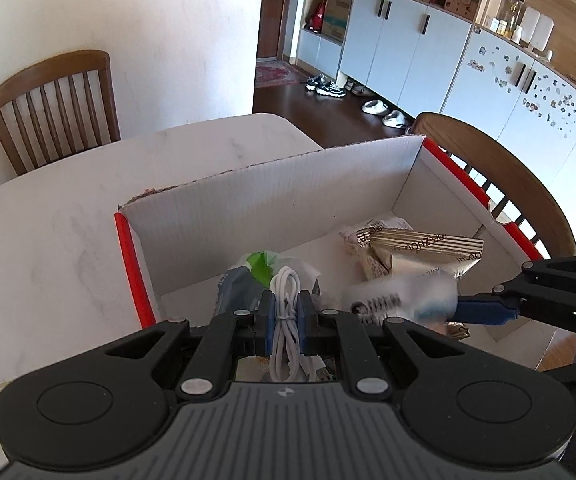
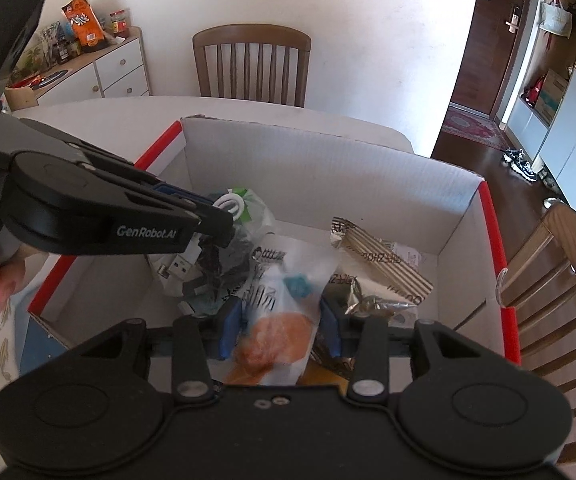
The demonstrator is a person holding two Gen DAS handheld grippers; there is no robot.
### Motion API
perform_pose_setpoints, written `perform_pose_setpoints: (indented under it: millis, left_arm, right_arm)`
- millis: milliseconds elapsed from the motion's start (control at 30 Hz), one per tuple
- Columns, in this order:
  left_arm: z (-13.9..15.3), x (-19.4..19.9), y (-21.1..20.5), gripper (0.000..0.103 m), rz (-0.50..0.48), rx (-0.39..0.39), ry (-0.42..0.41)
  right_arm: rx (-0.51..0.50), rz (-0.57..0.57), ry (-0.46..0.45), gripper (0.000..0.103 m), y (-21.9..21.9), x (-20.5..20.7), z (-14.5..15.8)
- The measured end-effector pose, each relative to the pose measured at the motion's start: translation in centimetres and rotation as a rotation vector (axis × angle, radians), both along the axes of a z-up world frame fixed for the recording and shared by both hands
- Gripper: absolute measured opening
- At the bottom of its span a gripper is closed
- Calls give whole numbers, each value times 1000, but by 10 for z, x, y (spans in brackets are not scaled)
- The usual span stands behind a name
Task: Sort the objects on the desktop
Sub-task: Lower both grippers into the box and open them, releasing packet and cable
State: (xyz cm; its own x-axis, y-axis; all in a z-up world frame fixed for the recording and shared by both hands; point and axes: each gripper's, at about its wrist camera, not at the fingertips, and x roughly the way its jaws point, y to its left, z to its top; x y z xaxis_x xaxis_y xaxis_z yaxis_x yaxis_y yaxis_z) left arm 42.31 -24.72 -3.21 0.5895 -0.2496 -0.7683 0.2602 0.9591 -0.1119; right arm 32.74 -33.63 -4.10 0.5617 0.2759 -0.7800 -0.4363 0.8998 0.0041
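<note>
Both grippers are over the open white cardboard box with red edges [image 2: 492,240], which sits on the pale marble-look desk [image 1: 68,216]. The left gripper [image 1: 286,312] has its blue pads squeezed together on a coiled white USB cable [image 1: 286,300], held above the box's near-left corner, over a green-and-clear plastic bag [image 2: 254,210] already lying inside. The right gripper [image 2: 280,320] has its jaws a little apart around a clear plastic packet with a blurred orange patch and a blue bit inside [image 2: 284,312]; whether the pads press on it I cannot tell for sure, and the packet hangs low in the middle of the box. Gold-striped foil snack packets [image 2: 384,264] rest toward the far-right corner. So the sorting looks well along: several items are in, and these two look about to be dropped. The desk beyond the box shows nothing left to collect.
</note>
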Motion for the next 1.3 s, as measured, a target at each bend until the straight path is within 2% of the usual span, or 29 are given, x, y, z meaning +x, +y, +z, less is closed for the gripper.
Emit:
perform_pose_setpoints:
  millis: [167,300,733,800,1000,1067,1100,1133,1167,1200,1233,1300]
  left_arm:
    - [1,-3,2,10,-9,-8,8]
    - [0,-6,4,10,-23,-31,20]
    - [5,-31,6,12,-71,-39,28]
    - [5,-34,7,12,-70,-38,32]
    - [3,-43,7,13,-87,-31,48]
    - [2,-47,6,18,-100,-20,47]
    - [2,-49,5,29,-108,-16,43]
    - [2,-50,4,46,-115,-14,43]
    - [2,-52,4,52,-124,-18,36]
    - [3,-54,3,67,-135,-21,26]
    - [4,-55,1,73,-137,-10,19]
    - [7,-59,-2,73,-155,-10,4]
  right_arm:
    - [16,2,2,48,-2,-3,2]
    - [36,-4,-4,60,-6,-7,5]
    - [60,-1,-51,65,-17,-21,22]
    - [72,-8,-53,70,-20,-22,24]
    - [92,-23,-49,73,-26,-25,26]
    - [99,-26,-49,73,-27,-26,26]
    - [104,-27,-49,73,-28,-27,27]
    - [108,-29,-48,74,-28,-27,27]
    - [112,-32,-47,74,-29,-27,27]
    - [116,-35,-45,74,-30,-27,27]
    - [117,-37,-45,74,-31,-28,27]
    - [120,-41,-44,74,-32,-29,27]
